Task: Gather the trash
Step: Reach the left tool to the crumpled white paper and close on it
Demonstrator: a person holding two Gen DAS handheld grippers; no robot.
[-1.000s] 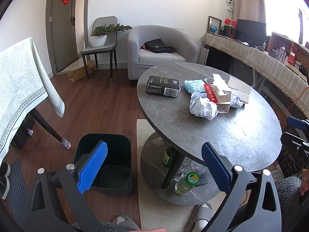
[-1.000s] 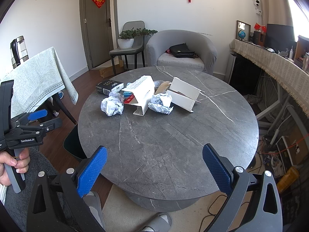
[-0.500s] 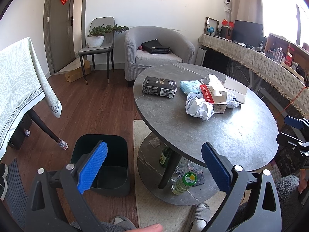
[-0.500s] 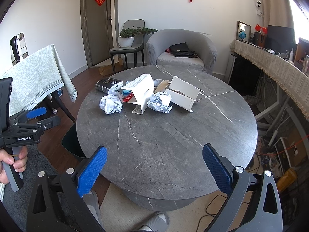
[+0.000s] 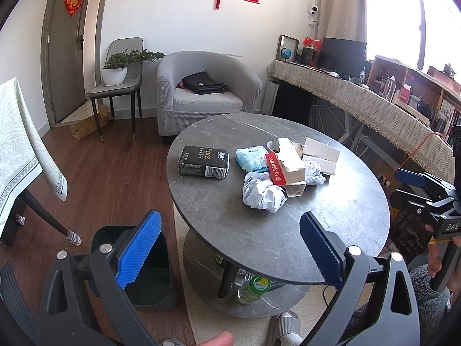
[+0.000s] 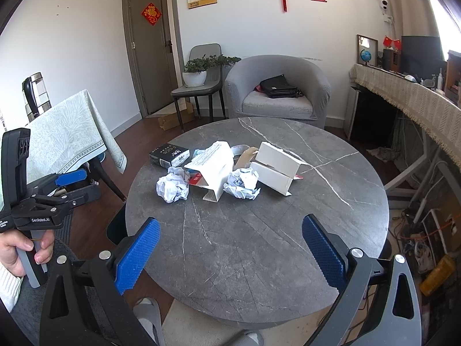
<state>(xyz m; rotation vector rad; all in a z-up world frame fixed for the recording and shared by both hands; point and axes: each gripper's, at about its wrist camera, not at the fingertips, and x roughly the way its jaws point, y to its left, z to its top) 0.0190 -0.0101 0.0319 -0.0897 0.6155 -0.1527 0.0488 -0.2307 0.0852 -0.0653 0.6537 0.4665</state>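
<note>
Grey marble table (image 6: pixel 259 230) bears crumpled paper (image 6: pixel 172 186).

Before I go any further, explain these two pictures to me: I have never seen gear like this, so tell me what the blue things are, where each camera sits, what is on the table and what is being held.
No robot here: a person holds one hand tool in each hand. Each tool has a camera looking forward along two blue-padded fingers.

One picture comes from the left gripper, the other from the right gripper. Each camera also catches the other tool at its edge, with the person's hand on its handle.

On the round grey table lie two crumpled paper balls, opened white cartons, a red SanDisk package, a pale blue tissue pack and a black packet. A dark bin stands on the floor beside the table.

Both grippers are open and hold nothing.
</note>
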